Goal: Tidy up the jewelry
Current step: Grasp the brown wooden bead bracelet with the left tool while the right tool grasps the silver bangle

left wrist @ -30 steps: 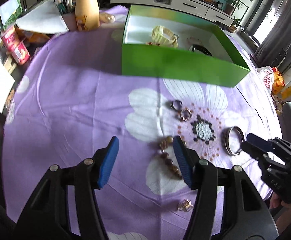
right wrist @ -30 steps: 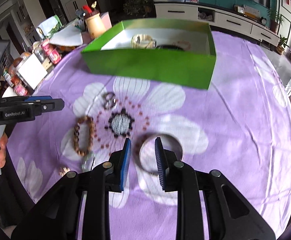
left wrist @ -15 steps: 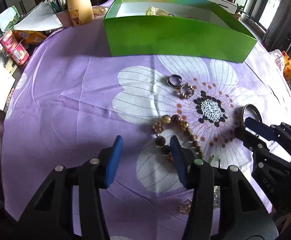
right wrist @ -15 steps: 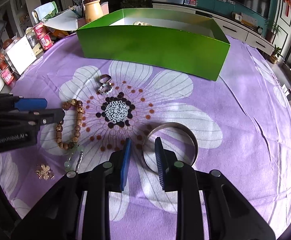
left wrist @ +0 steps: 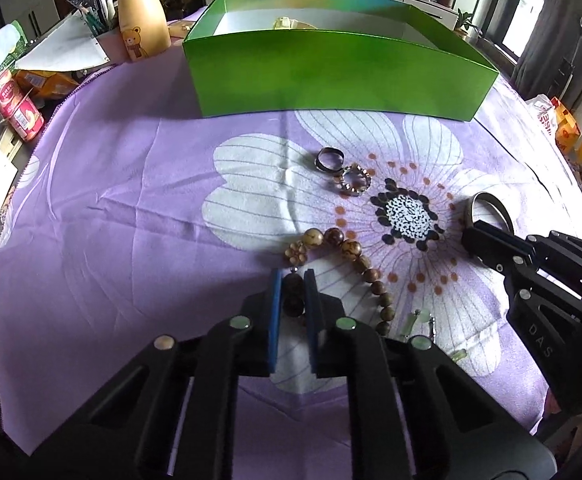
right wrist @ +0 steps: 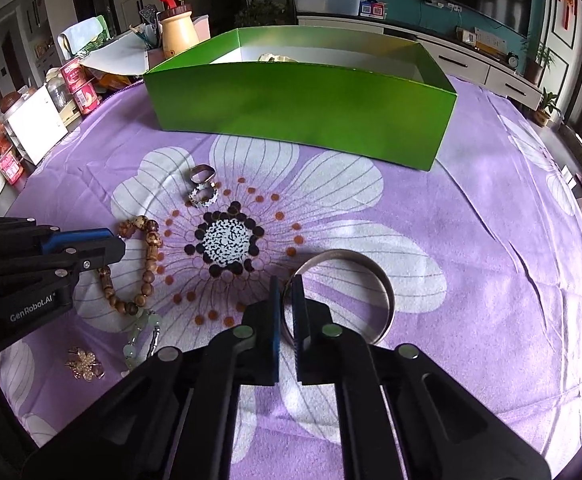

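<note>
My left gripper [left wrist: 293, 276] is shut on the brown wooden bead bracelet [left wrist: 351, 249], which lies on the purple flowered cloth [left wrist: 131, 208]. My right gripper [right wrist: 286, 285] is shut on the rim of a silver bangle [right wrist: 371, 276] that rests on the cloth. The bracelet also shows in the right wrist view [right wrist: 147, 256], and the bangle in the left wrist view [left wrist: 491, 208]. Two small rings [left wrist: 343, 170] lie between them, toward the green box [left wrist: 339, 76]. The box holds a pale bracelet [left wrist: 287, 22].
A pale green bead piece [right wrist: 139, 340] and a gold flower brooch [right wrist: 85, 364] lie at the near left. A yellow bear jar [left wrist: 141, 20], red cans [left wrist: 15, 100], papers and a white box [right wrist: 35, 124] crowd the table's left edge.
My left gripper has moved in and closed on the bead bracelet. My right gripper has closed on the bangle's rim. Both grippers sit lower over the cloth.
</note>
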The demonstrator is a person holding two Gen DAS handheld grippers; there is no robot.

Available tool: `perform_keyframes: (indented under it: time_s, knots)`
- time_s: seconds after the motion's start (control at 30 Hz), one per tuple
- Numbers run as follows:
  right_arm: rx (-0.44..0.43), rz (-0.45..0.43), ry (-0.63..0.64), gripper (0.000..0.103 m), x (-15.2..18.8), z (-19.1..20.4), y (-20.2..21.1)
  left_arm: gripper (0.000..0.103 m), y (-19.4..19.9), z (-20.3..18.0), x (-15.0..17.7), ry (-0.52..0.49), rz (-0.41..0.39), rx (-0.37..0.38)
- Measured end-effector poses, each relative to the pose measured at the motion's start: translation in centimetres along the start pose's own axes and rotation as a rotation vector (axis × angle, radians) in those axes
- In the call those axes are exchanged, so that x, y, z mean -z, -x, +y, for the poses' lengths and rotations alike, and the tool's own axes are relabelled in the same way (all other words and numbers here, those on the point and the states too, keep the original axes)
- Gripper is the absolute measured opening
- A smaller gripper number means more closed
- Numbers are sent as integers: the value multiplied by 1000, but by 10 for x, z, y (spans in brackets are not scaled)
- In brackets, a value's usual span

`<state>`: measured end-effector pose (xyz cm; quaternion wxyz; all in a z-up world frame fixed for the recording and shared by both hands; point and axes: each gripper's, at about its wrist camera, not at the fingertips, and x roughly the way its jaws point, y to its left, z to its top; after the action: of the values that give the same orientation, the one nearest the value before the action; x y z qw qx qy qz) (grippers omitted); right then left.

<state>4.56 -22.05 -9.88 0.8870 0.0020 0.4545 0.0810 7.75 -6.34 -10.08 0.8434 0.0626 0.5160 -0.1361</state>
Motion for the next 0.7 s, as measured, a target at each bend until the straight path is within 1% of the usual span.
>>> perform_keyframes:
  time_s: [0.2, 0.37, 0.5, 0.7]
  knots:
    - [-39, -11, -20, 2, 2, -1, 8, 11, 3, 5, -1, 20, 2, 12]
    - [-94, -43, -33, 2, -1, 0, 25, 11, 14, 9, -5, 25, -25, 23]
    - [-163, -70, -58, 2, -4, 0, 40, 11, 26, 12, -9, 33, -50, 36]
    - [-295, -101, -121, 3, -14, -7, 59, 11, 43, 20, -15, 59, -82, 68]
